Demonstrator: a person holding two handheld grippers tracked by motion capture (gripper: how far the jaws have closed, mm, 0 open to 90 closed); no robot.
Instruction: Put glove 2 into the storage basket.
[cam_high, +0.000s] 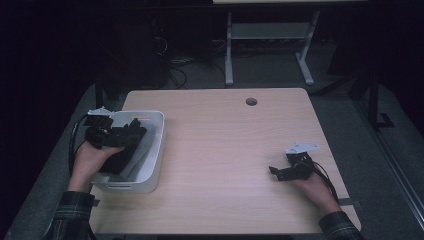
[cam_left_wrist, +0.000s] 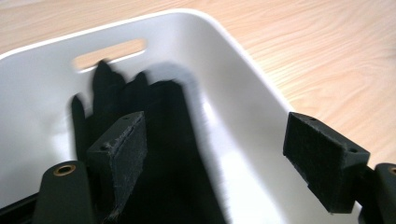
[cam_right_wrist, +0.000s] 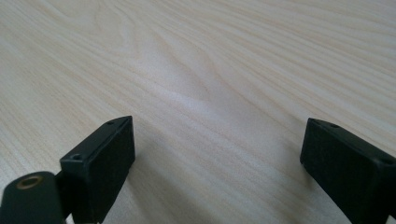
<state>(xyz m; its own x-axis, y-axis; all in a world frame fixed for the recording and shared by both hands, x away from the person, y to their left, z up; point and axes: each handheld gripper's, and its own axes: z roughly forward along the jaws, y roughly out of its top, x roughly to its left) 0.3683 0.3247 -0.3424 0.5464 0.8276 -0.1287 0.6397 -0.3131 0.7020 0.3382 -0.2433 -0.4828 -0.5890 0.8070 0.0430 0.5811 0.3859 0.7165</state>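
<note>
- Left gripper (cam_high: 131, 131): held over the white bin (cam_high: 156, 150) at the left side of the table (cam_high: 225, 150), pointing toward the table's middle from above the bin's left wall.
- Left jaws: spread wide, released. In the left gripper view the two pads (cam_left_wrist: 119, 154) stand well apart and nothing is pressed between them.
- Dark cloth (cam_left_wrist: 154, 140): lies inside the bin, below and beyond the left jaws. It looks like a black glove or a similar soft item; its outline is blurred, so the exact type cannot be told.
- Cloth position: in the high view the cloth (cam_high: 117, 159) rests on the bin floor toward the near left, partly under the left hand (cam_high: 95, 155). Whether the left pad touches it cannot be told.
- Bin: white, rectangular, rounded corners, with a slot handle (cam_left_wrist: 109, 53) in the end wall and another in the near wall. It stands at the table's left edge.
- Right gripper (cam_high: 277, 172): held low over bare table at the right side, well apart from the bin, pointing left.
- Right jaws: spread wide, released. In the right gripper view both pads (cam_right_wrist: 100, 168) frame plain wood grain with nothing between them.
- Right hand (cam_high: 312, 187): just above the near right part of the table.
- Table: light wood, with a round cable hole (cam_high: 251, 101) near the far edge.
</note>
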